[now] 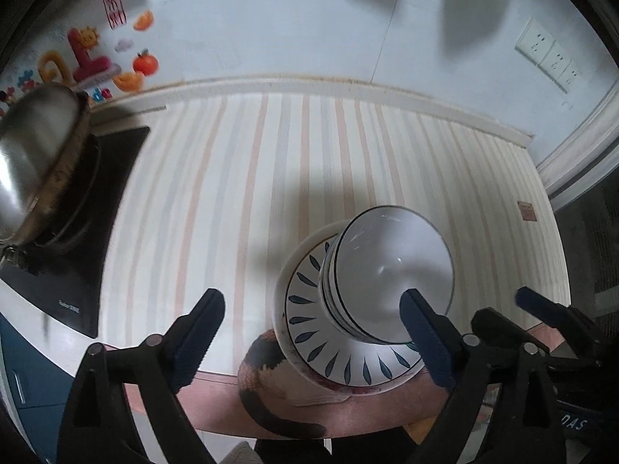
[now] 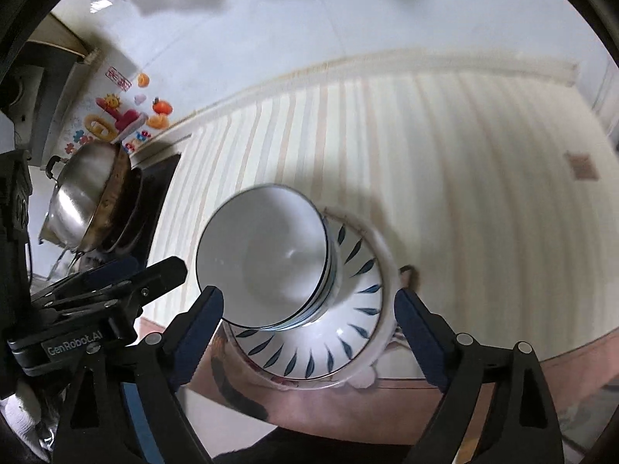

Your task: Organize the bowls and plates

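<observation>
A stack of white bowls (image 1: 390,266) with thin dark rims sits on stacked plates (image 1: 309,328) with a blue leaf pattern, at the near edge of the striped counter (image 1: 240,201). My left gripper (image 1: 311,309) hangs open above the stack's left side, and its pads touch nothing. The right gripper (image 1: 541,309) shows at the right edge of that view. In the right wrist view the bowls (image 2: 267,255) and plates (image 2: 359,282) lie between and below the fingers of my open right gripper (image 2: 309,301). The left gripper (image 2: 154,266) is at the left there.
A steel wok (image 1: 35,154) rests tilted on a black cooktop (image 1: 77,263) at the left. Behind the counter are a white wall with colourful stickers (image 1: 96,58) and sockets (image 1: 549,54). The counter's reddish front edge (image 2: 425,398) runs just below the plates.
</observation>
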Demonstrator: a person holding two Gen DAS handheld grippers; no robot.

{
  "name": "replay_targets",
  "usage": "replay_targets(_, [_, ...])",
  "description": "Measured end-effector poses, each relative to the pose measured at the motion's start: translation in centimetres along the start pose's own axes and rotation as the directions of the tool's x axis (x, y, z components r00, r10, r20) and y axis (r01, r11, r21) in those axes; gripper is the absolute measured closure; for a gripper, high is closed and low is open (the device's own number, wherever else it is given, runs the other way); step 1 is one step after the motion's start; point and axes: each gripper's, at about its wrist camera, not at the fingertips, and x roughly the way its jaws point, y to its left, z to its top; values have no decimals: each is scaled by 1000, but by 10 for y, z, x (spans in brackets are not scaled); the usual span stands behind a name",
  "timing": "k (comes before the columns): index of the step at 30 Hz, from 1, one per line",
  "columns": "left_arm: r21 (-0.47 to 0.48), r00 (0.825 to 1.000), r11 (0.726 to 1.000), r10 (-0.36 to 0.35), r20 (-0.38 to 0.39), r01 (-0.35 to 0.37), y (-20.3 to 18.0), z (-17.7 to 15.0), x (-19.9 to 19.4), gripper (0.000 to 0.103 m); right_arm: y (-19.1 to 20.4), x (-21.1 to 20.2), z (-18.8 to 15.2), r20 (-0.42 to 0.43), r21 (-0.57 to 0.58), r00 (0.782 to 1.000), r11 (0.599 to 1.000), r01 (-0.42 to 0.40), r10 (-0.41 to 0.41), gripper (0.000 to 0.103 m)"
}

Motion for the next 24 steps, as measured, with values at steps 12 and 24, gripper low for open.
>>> replay_targets(12, [-6,982,999,34,187,-33,-11,-40,-104,7,25,-119,-35,196,-58,976,992,111,-97,7])
replay_targets(24, [-33,950,998,61,306,-54,-28,-129,-203,0,42,-239,-118,328,-129,941,983,132,-83,4])
